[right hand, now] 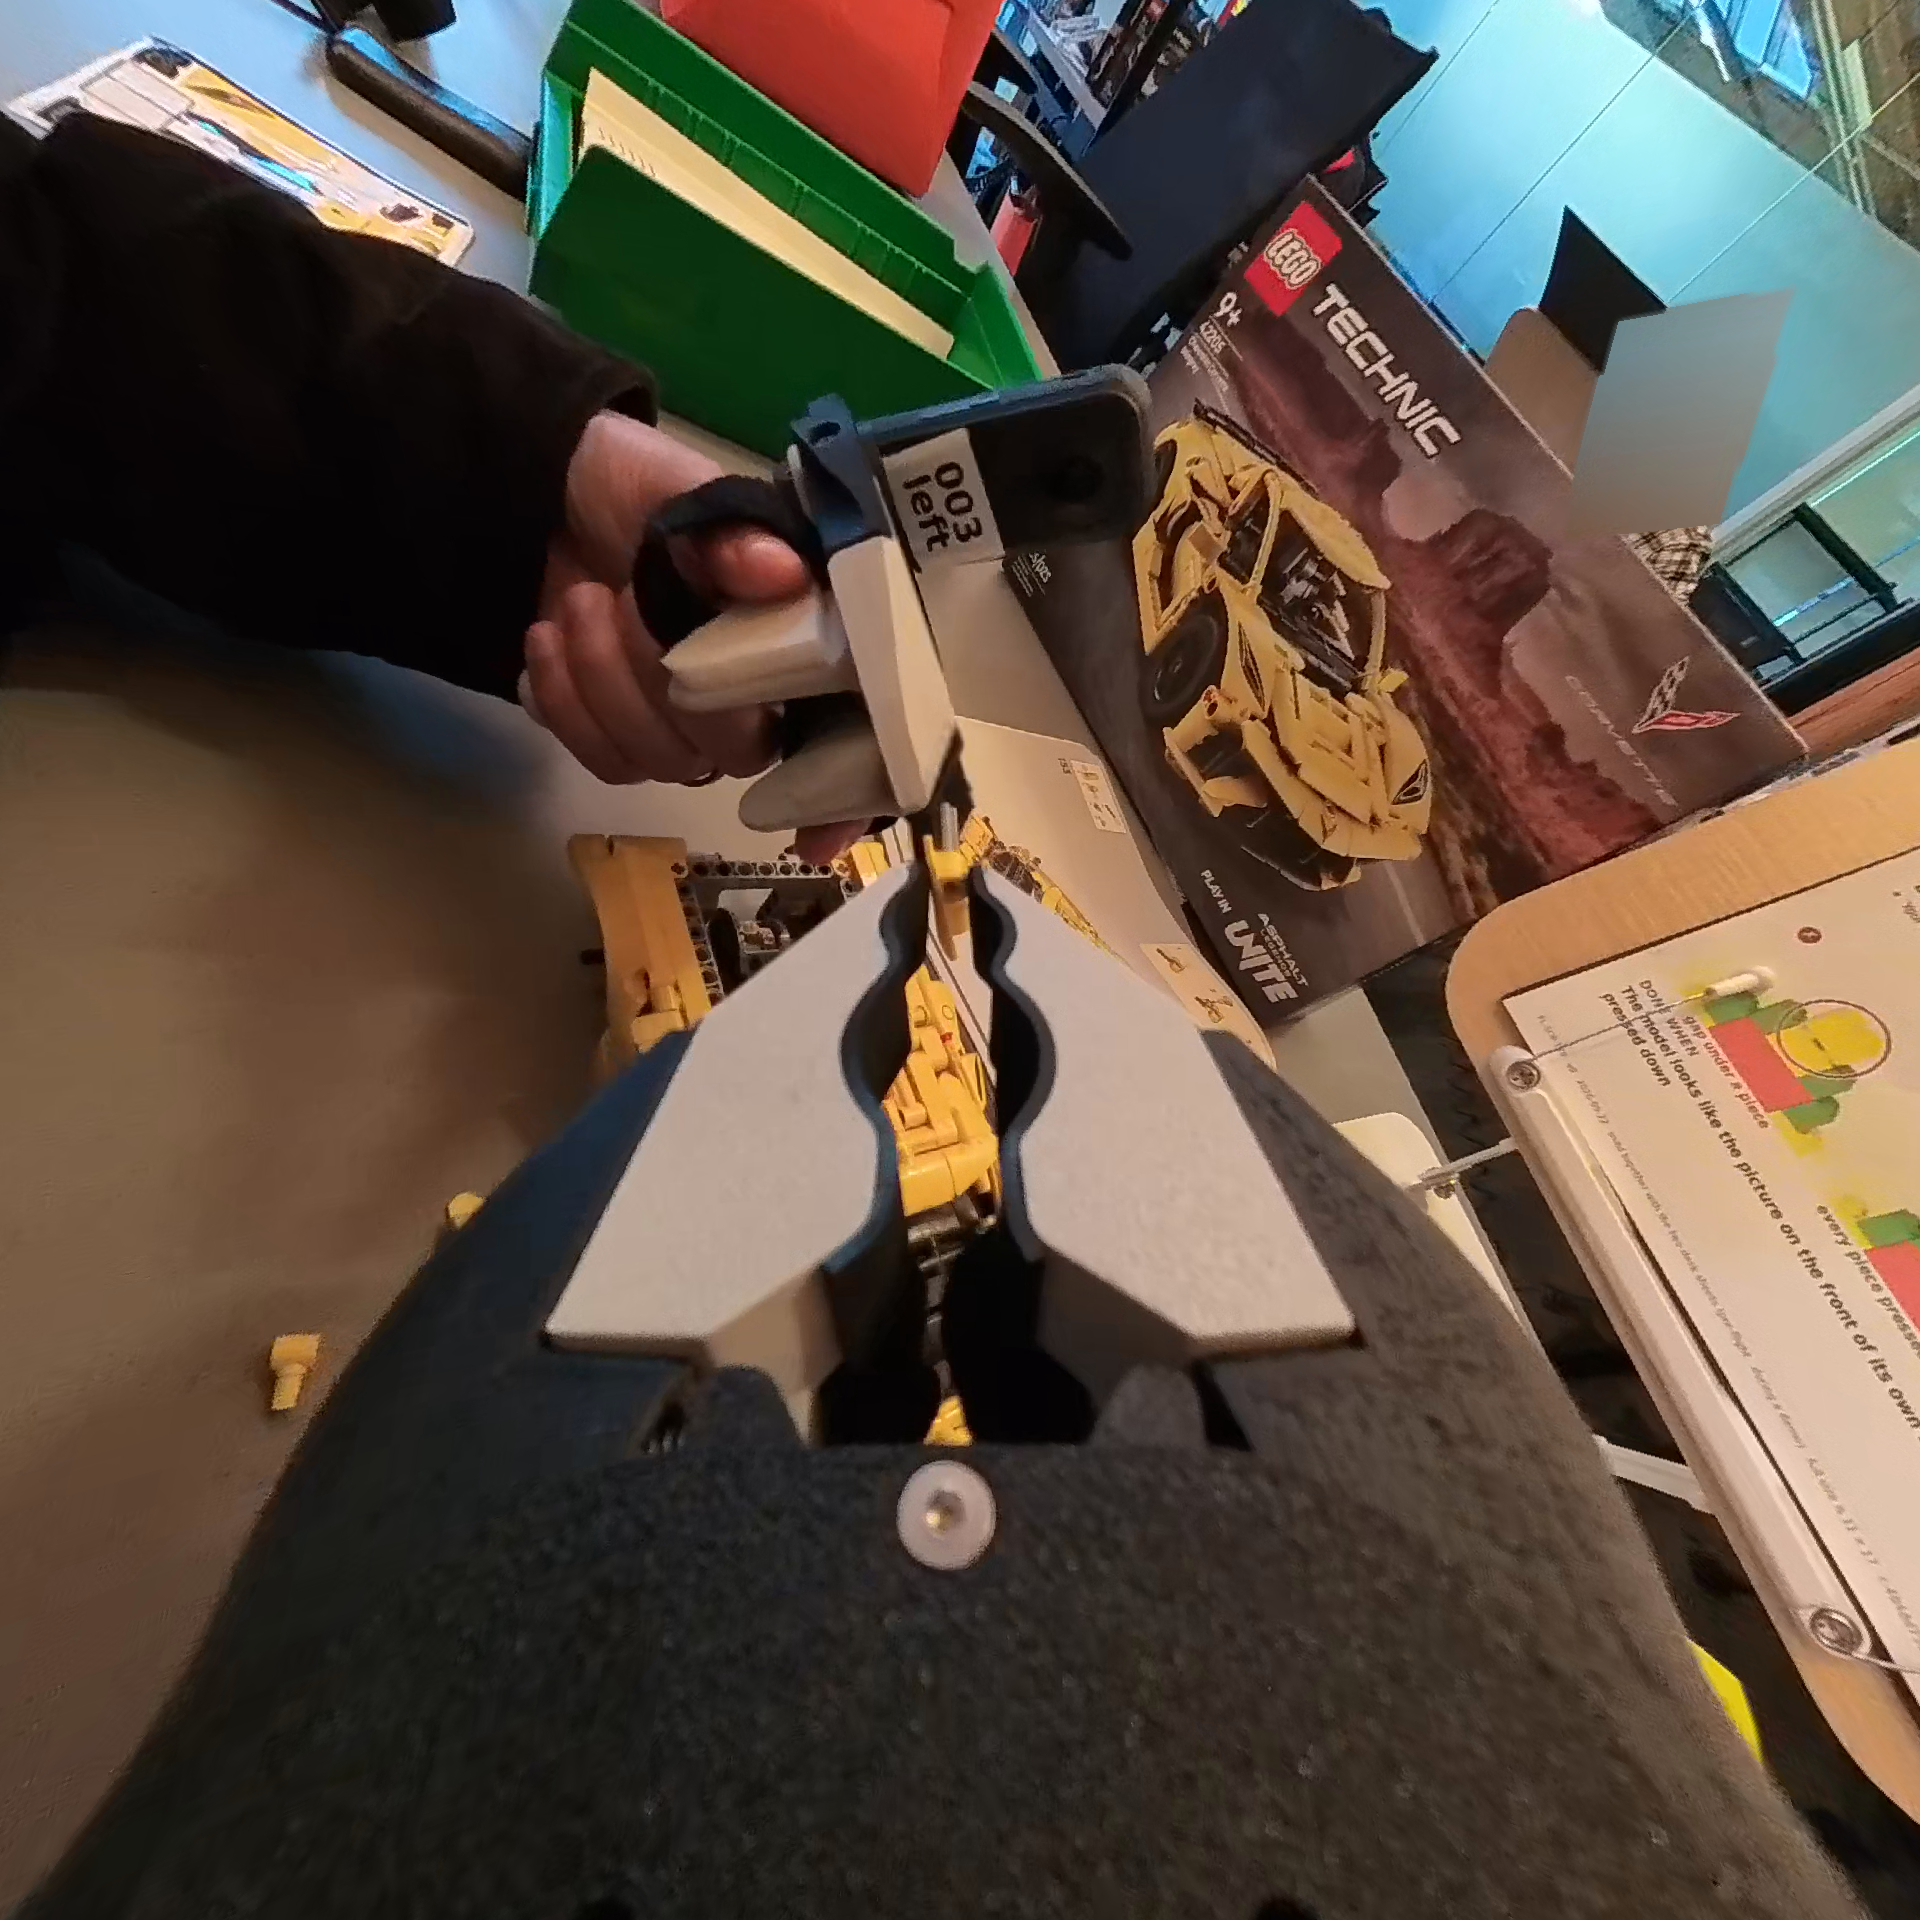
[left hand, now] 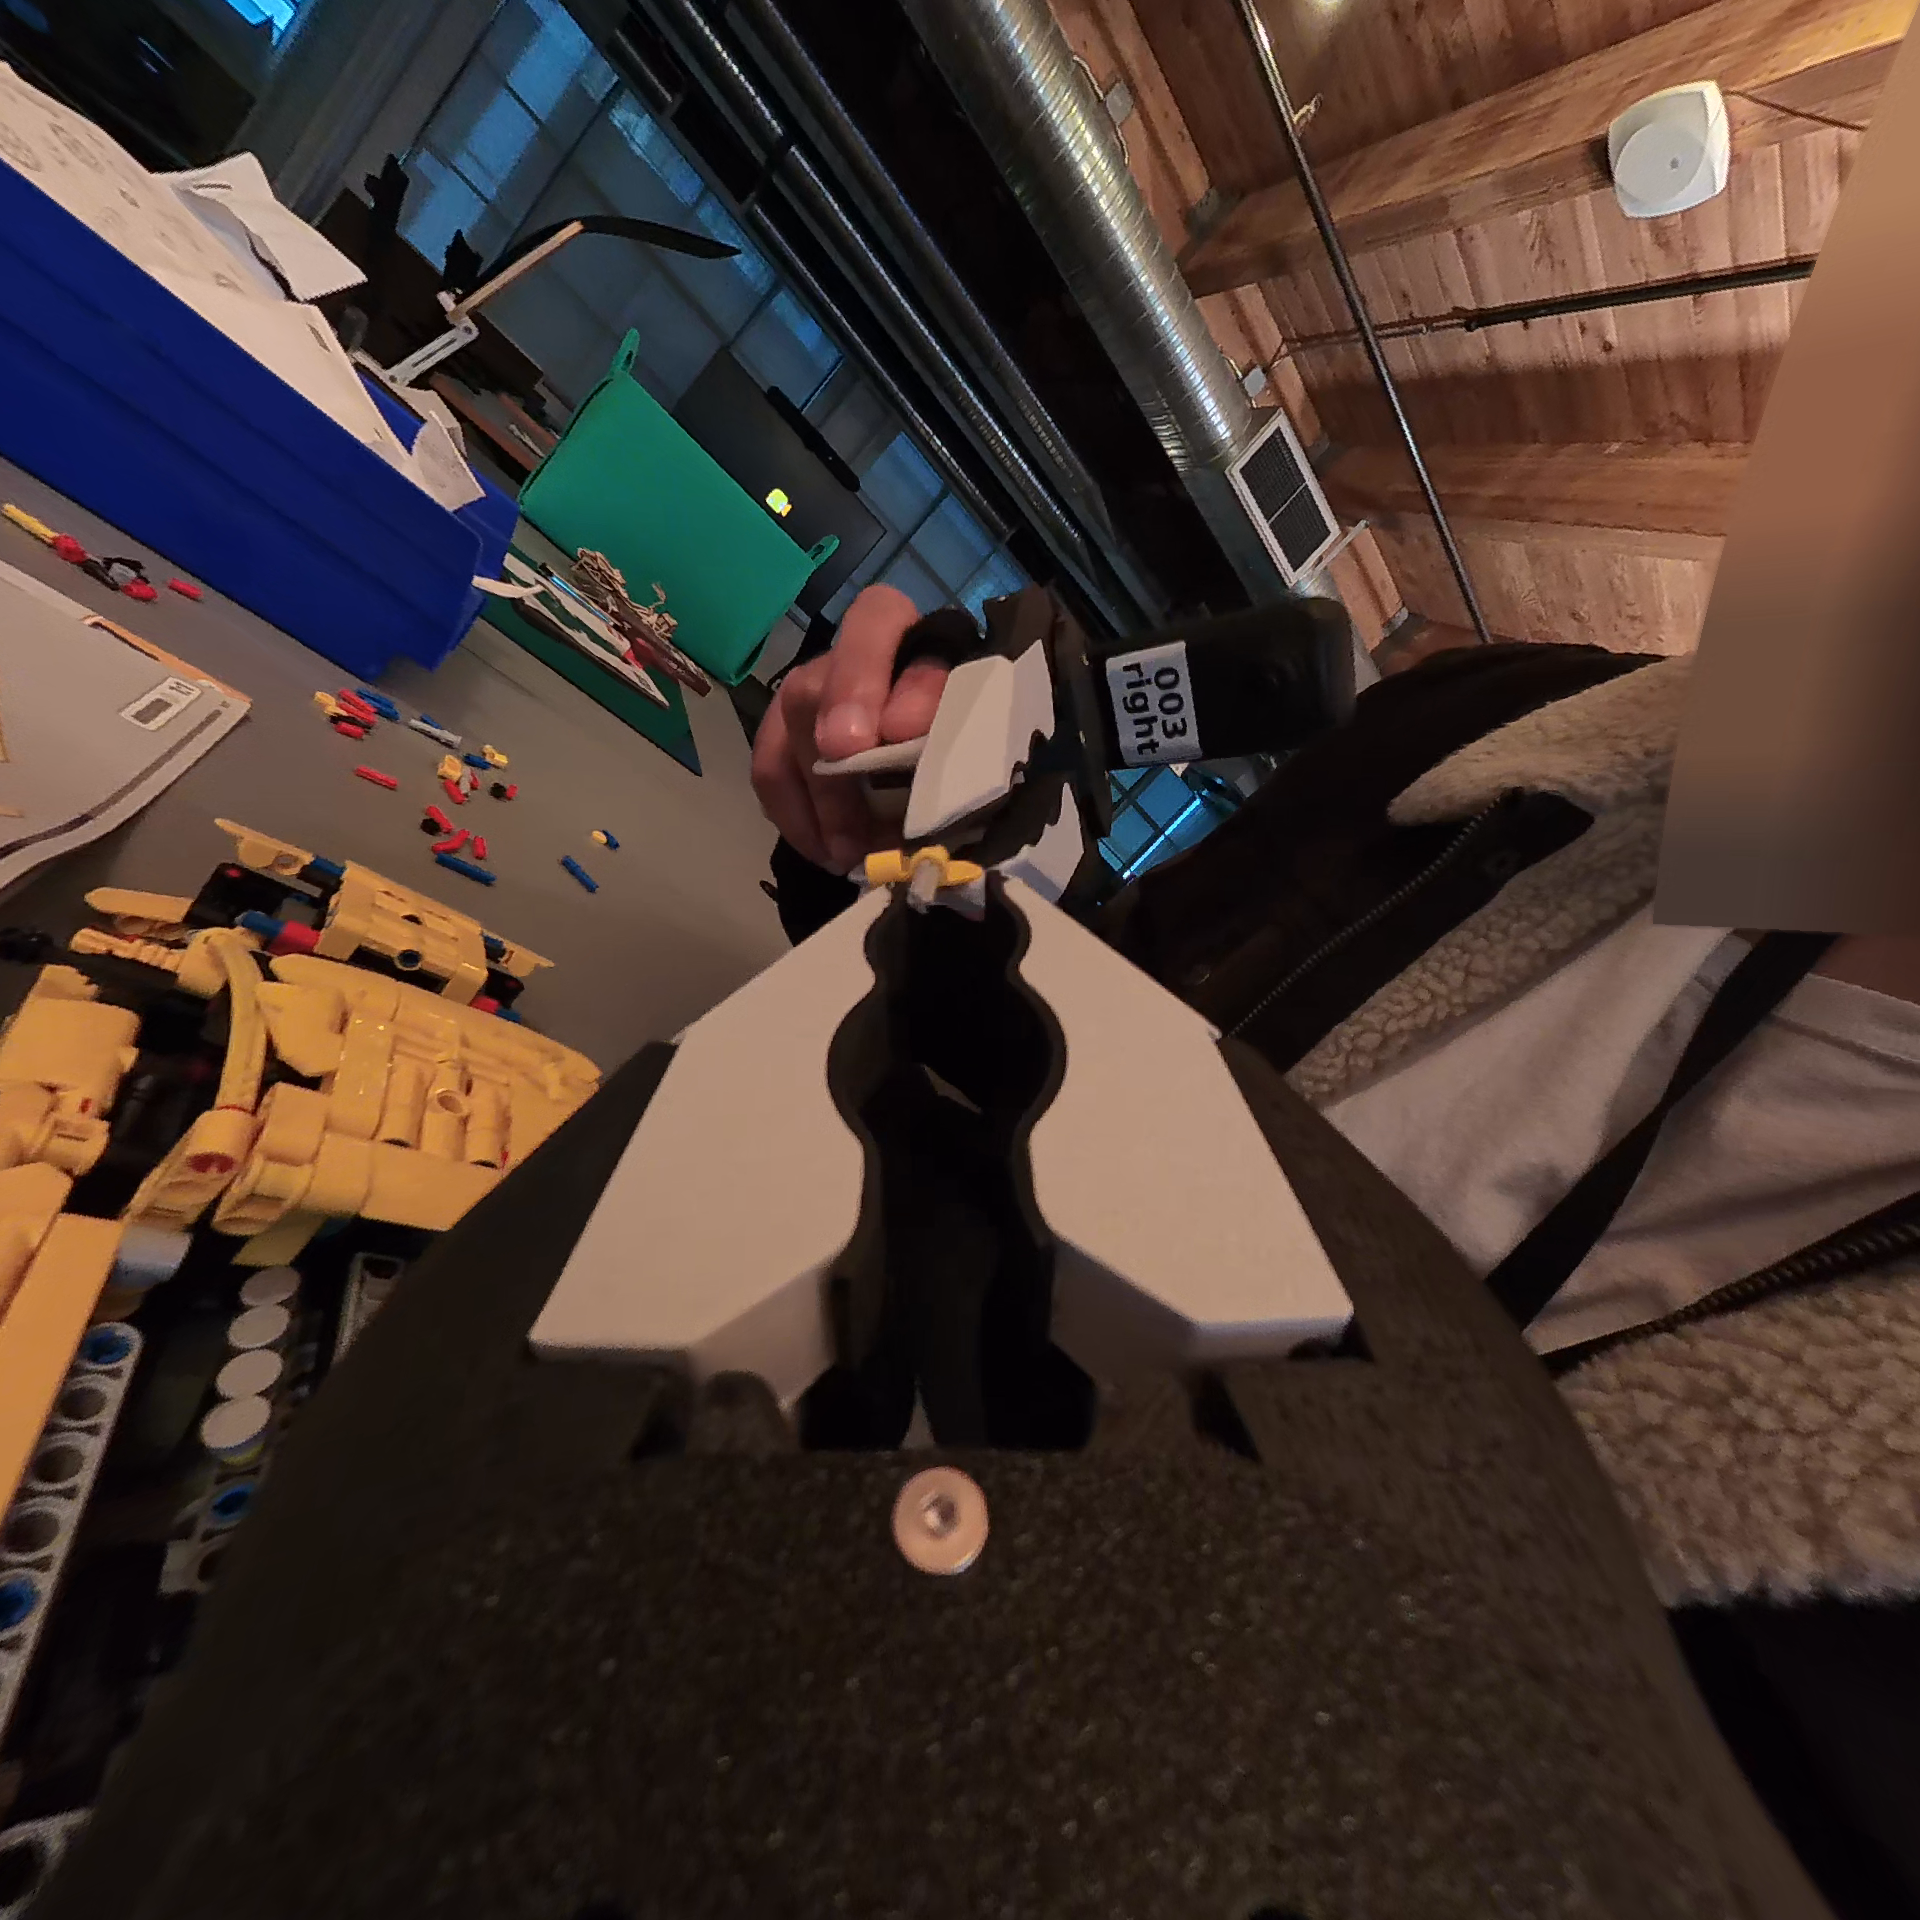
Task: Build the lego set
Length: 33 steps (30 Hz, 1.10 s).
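A: Where is the small yellow connector piece being held?

B: It is being pinched in mid-air between both tools. The left gripper is being closed on its pale axle end; the right gripper is being clamped on the yellow body, above the half-built yellow car model.

A: How is it being judged to handle?

B: Light, stiff, slippery; the flat sides are being favoured. The set's box is being left standing behind the model.

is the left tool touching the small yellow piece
Touching. The left wrist view shows the left tool closed on the small yellow piece, its tips pinching the piece.
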Each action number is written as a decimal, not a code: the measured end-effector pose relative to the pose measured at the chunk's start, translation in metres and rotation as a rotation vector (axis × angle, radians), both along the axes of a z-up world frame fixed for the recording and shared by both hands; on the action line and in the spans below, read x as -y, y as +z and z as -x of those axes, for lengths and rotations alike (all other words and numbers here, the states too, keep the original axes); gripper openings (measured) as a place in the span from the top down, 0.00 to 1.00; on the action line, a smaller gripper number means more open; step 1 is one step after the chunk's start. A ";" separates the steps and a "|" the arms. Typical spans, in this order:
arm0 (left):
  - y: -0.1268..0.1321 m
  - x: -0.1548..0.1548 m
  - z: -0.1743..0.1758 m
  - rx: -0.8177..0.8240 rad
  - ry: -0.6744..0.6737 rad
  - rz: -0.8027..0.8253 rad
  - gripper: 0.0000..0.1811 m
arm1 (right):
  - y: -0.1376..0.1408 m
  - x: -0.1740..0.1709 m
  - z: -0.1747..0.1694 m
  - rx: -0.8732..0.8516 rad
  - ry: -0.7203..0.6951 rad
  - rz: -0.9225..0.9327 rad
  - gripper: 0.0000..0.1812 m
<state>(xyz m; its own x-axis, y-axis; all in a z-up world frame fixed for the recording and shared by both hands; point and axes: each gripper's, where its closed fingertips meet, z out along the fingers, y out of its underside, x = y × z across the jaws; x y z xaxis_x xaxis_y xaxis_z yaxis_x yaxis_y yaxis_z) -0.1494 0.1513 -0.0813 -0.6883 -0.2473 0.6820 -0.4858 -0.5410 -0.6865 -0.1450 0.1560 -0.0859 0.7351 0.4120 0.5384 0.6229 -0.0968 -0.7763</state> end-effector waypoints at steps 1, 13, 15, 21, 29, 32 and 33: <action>0.000 0.000 0.000 -0.002 0.002 0.000 0.92 | 0.000 0.000 0.000 0.004 0.001 0.001 0.96; 0.001 -0.001 0.000 0.000 0.008 0.001 0.97 | 0.002 0.000 0.002 0.018 0.021 -0.027 0.96; 0.001 -0.001 0.000 0.002 0.007 -0.001 0.97 | 0.002 0.000 0.002 0.013 0.026 -0.024 0.96; 0.001 0.000 0.000 0.001 0.005 -0.004 0.98 | 0.002 0.001 0.002 -0.003 0.052 -0.015 0.96; 0.002 -0.002 -0.001 0.030 0.041 -0.037 0.98 | 0.002 0.002 0.001 -0.036 0.057 0.020 0.97; 0.008 0.000 0.003 0.073 0.039 -0.026 0.98 | 0.007 0.003 0.005 -0.110 0.073 0.028 0.97; 0.008 0.001 0.003 0.077 0.031 -0.022 0.98 | 0.007 0.003 0.006 -0.117 0.082 0.036 0.97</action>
<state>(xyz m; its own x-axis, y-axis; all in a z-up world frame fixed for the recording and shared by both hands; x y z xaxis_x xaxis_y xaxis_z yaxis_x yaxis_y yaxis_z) -0.1522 0.1501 -0.0733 -0.7301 -0.2842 0.6214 -0.4142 -0.5392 -0.7333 -0.1508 0.1528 -0.0785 0.7554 0.4905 0.4345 0.5349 -0.0787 -0.8412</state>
